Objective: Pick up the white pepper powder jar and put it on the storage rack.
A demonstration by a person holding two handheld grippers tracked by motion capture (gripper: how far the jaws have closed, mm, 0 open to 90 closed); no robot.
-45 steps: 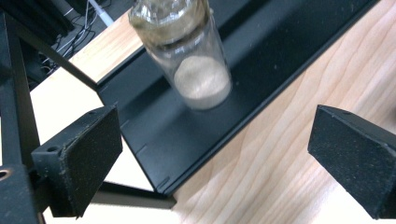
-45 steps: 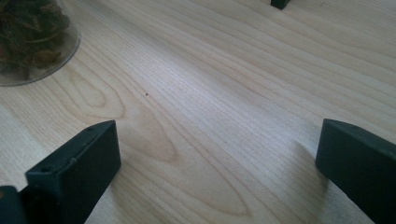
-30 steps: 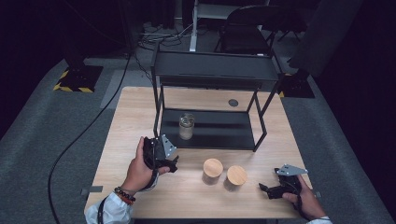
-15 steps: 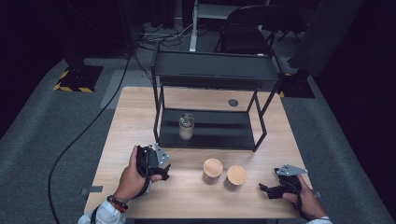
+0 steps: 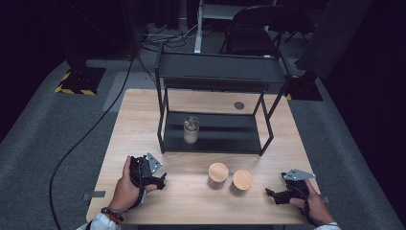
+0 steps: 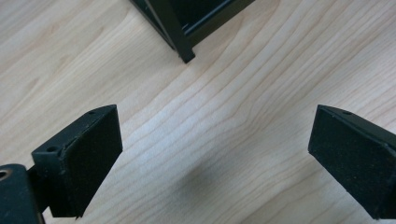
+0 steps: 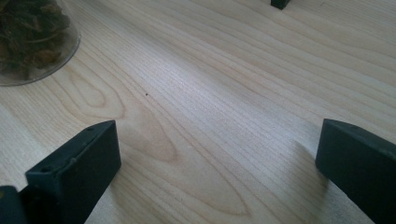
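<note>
My left gripper [image 5: 154, 179] is held low over the table's front left, open, with nothing between its jaws. In the left gripper view, that left gripper [image 6: 210, 154] has only bare wood between its pads, and a foot of the black rack [image 6: 186, 55] lies ahead. My right gripper [image 5: 277, 193] rests at the front right, open and empty. Two wooden-lidded jars [image 5: 218, 173] [image 5: 242, 180] stand side by side between the grippers. In the right gripper view, one such glass jar [image 7: 31, 41], with dried brown contents, sits ahead to the left of the right gripper [image 7: 215, 163].
A black two-level rack [image 5: 218, 76] stands on the far half of the wooden table [image 5: 139, 115]. A lidless clear glass jar [image 5: 191, 130] sits on its lower shelf. A small dark disc [image 5: 239, 105] lies behind the rack. A chair and cables are beyond the table.
My left gripper has drawn back from near the rack's front left leg toward the table's front edge. The right gripper and the jars have not moved.
</note>
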